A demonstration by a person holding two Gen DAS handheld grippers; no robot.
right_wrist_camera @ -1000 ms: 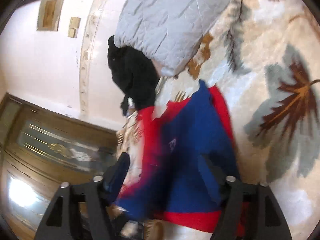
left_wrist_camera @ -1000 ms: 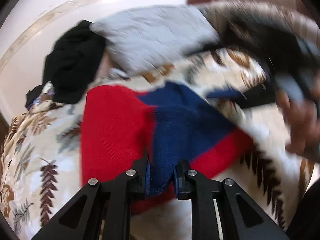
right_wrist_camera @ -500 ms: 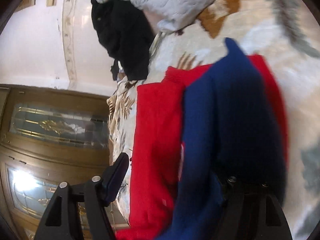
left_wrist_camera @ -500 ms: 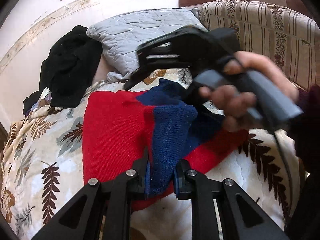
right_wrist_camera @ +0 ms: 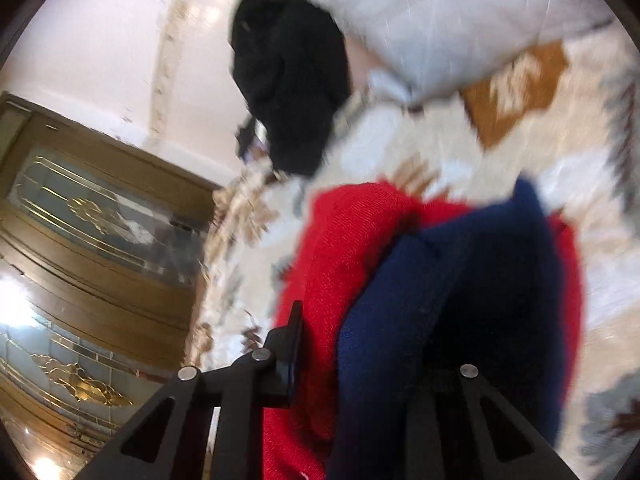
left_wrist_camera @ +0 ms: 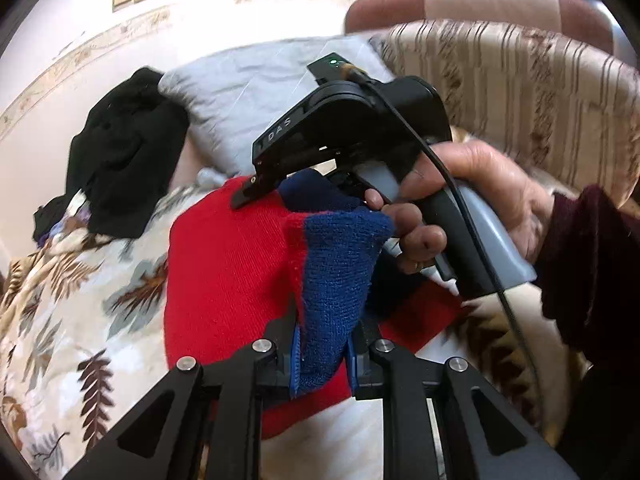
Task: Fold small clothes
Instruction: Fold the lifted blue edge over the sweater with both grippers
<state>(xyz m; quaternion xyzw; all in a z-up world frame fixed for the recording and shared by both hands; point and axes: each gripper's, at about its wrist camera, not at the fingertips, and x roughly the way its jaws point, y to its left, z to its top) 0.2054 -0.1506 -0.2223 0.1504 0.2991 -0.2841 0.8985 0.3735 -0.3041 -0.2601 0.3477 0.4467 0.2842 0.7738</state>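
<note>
Gripping a blue fold of the red-and-blue knit garment (left_wrist_camera: 224, 280), the left claw (left_wrist_camera: 322, 356) stands narrow, pads pressed on fabric; the right claw (right_wrist_camera: 360, 344) has just been closing, knit bunched between its jaws; the garment lies on the leaf-patterned bedspread (left_wrist_camera: 80, 300), long axis running away from both claws; the right claw is nearer its far edge.
</note>
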